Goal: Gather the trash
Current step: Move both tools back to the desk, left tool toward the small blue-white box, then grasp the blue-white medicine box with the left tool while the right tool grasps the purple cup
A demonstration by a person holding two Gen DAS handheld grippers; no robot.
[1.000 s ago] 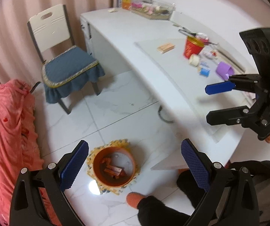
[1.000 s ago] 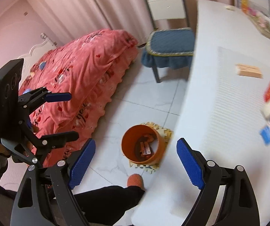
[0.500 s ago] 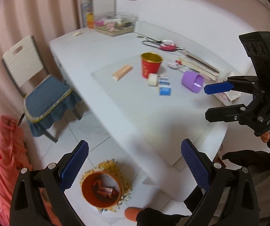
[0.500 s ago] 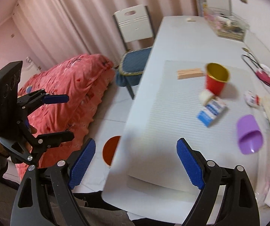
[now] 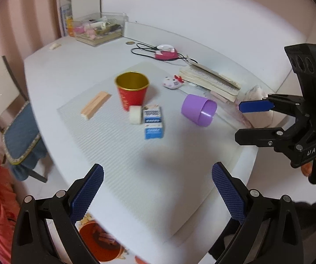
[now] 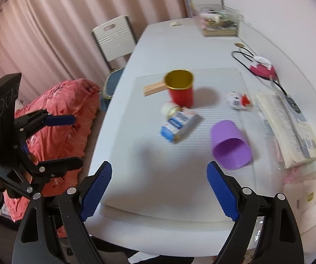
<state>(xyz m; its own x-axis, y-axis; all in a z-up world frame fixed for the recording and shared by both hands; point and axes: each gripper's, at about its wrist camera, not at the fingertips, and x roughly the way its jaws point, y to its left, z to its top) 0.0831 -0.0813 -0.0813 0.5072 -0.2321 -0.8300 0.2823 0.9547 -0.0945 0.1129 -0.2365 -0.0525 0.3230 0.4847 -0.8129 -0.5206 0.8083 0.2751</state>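
1. Your left gripper hangs over the near edge of the white table, its blue-padded jaws spread wide with nothing between them.
2. Your right gripper is likewise spread and empty; in the left view it shows at the right, a fingertip just visible behind its handle.
3. On the ribbed white mat lie the trash pieces: a blue-and-white carton on its side, a white tape roll touching it, and a flat wooden block further left.
4. A red paper cup with gold lining stands upright just behind the roll; a purple plastic cup lies tipped to the right.
5. Far right sit stacked books; a clear box of clutter sits at the far corner.
6. An orange bin on the floor is half hidden under the table edge and the left jaw; its contents are blurred.
7. A white chair with a blue cushion and pink curtains lie left.
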